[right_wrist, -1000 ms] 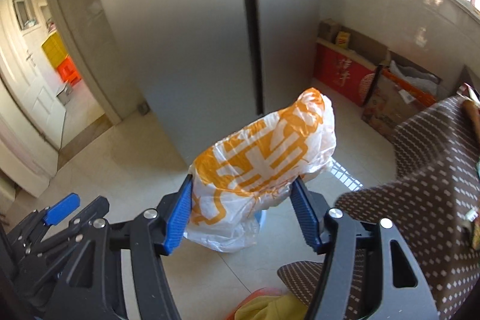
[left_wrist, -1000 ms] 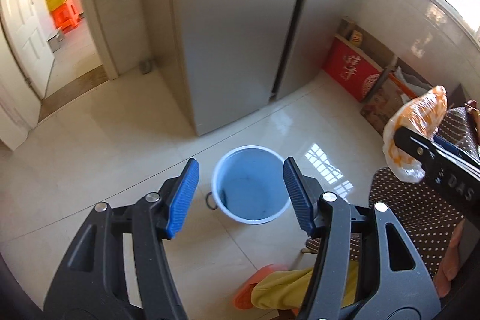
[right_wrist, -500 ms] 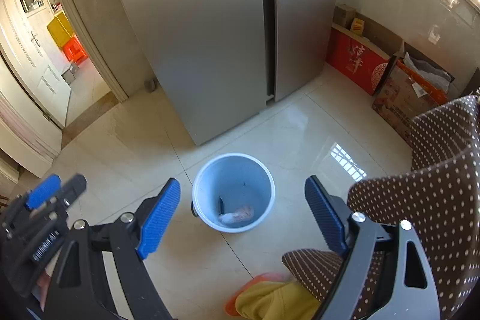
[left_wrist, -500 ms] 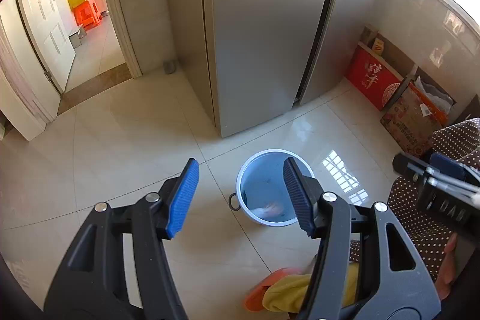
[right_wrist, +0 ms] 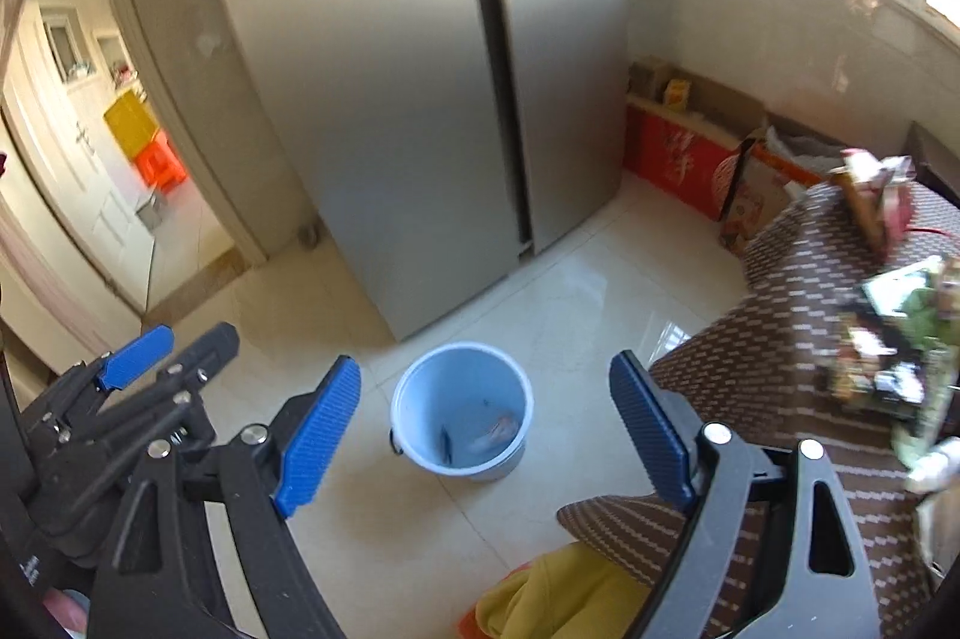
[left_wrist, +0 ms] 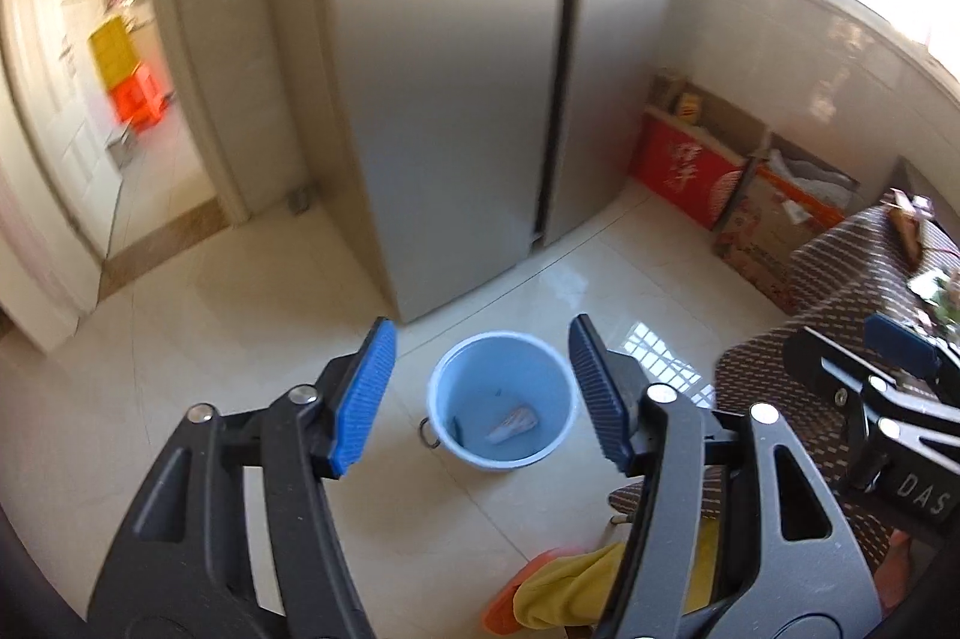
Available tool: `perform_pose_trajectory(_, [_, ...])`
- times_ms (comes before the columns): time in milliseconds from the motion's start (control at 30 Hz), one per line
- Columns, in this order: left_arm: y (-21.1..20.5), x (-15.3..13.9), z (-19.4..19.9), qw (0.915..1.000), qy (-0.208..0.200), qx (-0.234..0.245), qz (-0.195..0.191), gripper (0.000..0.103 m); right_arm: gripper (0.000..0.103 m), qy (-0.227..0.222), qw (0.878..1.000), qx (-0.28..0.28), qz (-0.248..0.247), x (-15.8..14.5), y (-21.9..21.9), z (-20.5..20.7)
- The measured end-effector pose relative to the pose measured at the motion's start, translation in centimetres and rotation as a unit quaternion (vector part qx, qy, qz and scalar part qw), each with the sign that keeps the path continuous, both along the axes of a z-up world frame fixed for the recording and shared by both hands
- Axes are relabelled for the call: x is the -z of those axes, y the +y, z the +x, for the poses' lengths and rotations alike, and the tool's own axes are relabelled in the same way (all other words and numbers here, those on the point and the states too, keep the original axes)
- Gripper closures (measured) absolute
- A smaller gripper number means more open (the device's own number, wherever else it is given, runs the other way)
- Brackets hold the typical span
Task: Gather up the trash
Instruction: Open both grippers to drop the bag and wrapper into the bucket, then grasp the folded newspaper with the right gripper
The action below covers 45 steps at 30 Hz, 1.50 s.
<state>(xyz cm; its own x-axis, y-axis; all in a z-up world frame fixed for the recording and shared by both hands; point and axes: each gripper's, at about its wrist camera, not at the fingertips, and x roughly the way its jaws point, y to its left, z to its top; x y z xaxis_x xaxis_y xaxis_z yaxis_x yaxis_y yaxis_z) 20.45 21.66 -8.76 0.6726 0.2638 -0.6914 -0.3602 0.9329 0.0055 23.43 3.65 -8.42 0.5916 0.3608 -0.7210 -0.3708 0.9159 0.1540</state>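
Note:
A light-blue bucket [left_wrist: 474, 381] [right_wrist: 444, 399] stands on the pale tile floor in front of the fridge. A crumpled white-and-orange plastic bag [left_wrist: 513, 423] [right_wrist: 495, 432] lies at its bottom. My left gripper [left_wrist: 480, 333] hangs above the bucket, its jaws opening with nothing between them. To the right of it my right gripper [right_wrist: 486, 363] is open wide and empty, also above the bucket. Several wrappers and packets [right_wrist: 888, 357] lie on the brown dotted tablecloth [right_wrist: 798, 291] at the right.
A tall silver fridge [left_wrist: 456, 69] rises just behind the bucket. Red and brown cardboard boxes [left_wrist: 690, 171] line the wall under the window. A doorway [left_wrist: 138, 129] opens at the left. A yellow cloth over something orange [right_wrist: 558, 597] lies on the floor by the table.
The bag that my right gripper held a second ago has dropped into the bucket. The right jaws spread wide. Both grippers rose and drew back, bringing the table top into view.

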Motion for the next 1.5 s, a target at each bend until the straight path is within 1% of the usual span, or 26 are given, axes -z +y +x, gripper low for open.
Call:
perform_pose_trajectory(133, [-2.9, -1.8, -0.3, 0.9992, -0.023, 0.034, 0.004, 0.04, 0.018, -0.026, 0.999, 0.025, 0.011, -2.2, -3.7, -1.5])
perform_pose_trajectory(233, [-5.5, -2.8, -0.4, 0.9972, -0.038, 0.063, 0.011, 0.038, 0.016, -0.038, 0.998, 0.049, 0.02, -3.3, -6.2, -2.3])
perform_pose_trajectory(367, [-9.2, -3.9, -0.4, 0.9928, -0.051, 0.108, 0.01, 0.033, 0.014, -0.052, 0.995, 0.087, 0.026, -4.3, -10.4, -3.1])
perform_pose_trajectory(533, [-13.1, -4.9, -0.2, 0.9865, -0.059, 0.152, 0.006, 0.027, 0.012, -0.069, 0.987, 0.141, 0.021, -5.0, -15.5, -4.4])
perform_pose_trajectory(633, [-15.5, -5.0, -0.2, 0.9822, -0.061, 0.178, 0.004, 0.024, 0.011, -0.076, 0.98, 0.182, 0.019, -5.2, -19.0, -5.2])
perform_pose_trajectory(700, [-17.1, -5.1, -0.2, 0.9782, -0.061, 0.198, 0.002, 0.022, 0.01, -0.079, 0.975, 0.206, 0.013, -5.1, -21.2, -5.9])
perform_pose_trajectory(833, [-19.8, -4.8, 0.0, 0.9732, -0.054, 0.223, -0.002, 0.021, 0.01, -0.072, 0.971, 0.229, -0.01, -4.2, -24.6, -6.8])
perform_pose_trajectory(967, [-21.7, -3.9, 0.2, 0.9694, -0.037, 0.242, -0.015, 0.021, 0.01, -0.048, 0.969, 0.243, -0.013, -2.4, -26.2, -7.3])
perform_pose_trajectory(1167, [-23.3, -2.0, 0.1, 0.9657, -0.006, 0.259, -0.012, 0.021, 0.011, -0.004, 0.96, 0.281, -0.003, 0.7, -27.7, -7.4])
perform_pose_trajectory(1200, [-23.5, -1.8, 0.2, 0.9651, -0.002, 0.262, -0.011, 0.021, 0.017, 0.002, 0.959, 0.283, 0.003, 1.1, -27.9, -7.4])
perform_pose_trajectory(1233, [-23.7, -1.6, 0.2, 0.9649, 0.0, 0.262, -0.01, 0.021, 0.034, 0.01, 0.958, 0.286, 0.009, 1.5, -28.0, -7.4])
perform_pose_trajectory(1267, [-23.8, -1.4, 0.2, 0.9649, 0.004, 0.262, -0.008, 0.021, 0.04, 0.017, 0.958, 0.287, 0.02, 1.9, -28.1, -7.6])
perform_pose_trajectory(1300, [-23.9, -1.3, 0.3, 0.9649, 0.006, 0.263, -0.008, 0.021, 0.048, 0.027, 0.958, 0.284, 0.043, 2.3, -28.5, -7.6])
perform_pose_trajectory(1367, [-24.0, -1.1, 0.5, 0.9649, 0.011, 0.262, -0.01, 0.021, 0.065, 0.027, 0.954, 0.288, 0.077, 2.4, -28.9, -7.7])
perform_pose_trajectory(1400, [-24.1, -0.9, 0.7, 0.9649, 0.015, 0.262, -0.014, 0.021, 0.083, 0.03, 0.954, 0.285, 0.085, 2.3, -29.0, -7.6])
perform_pose_trajectory(1433, [-24.1, -0.8, 0.9, 0.9646, 0.017, 0.263, -0.017, 0.021, 0.089, 0.031, 0.953, 0.288, 0.086, 2.2, -29.1, -7.6])
perform_pose_trajectory(1500, [-24.3, -0.7, 1.3, 0.9637, 0.021, 0.265, -0.021, 0.021, 0.093, 0.022, 0.951, 0.293, 0.091, 1.8, -29.2, -8.0])
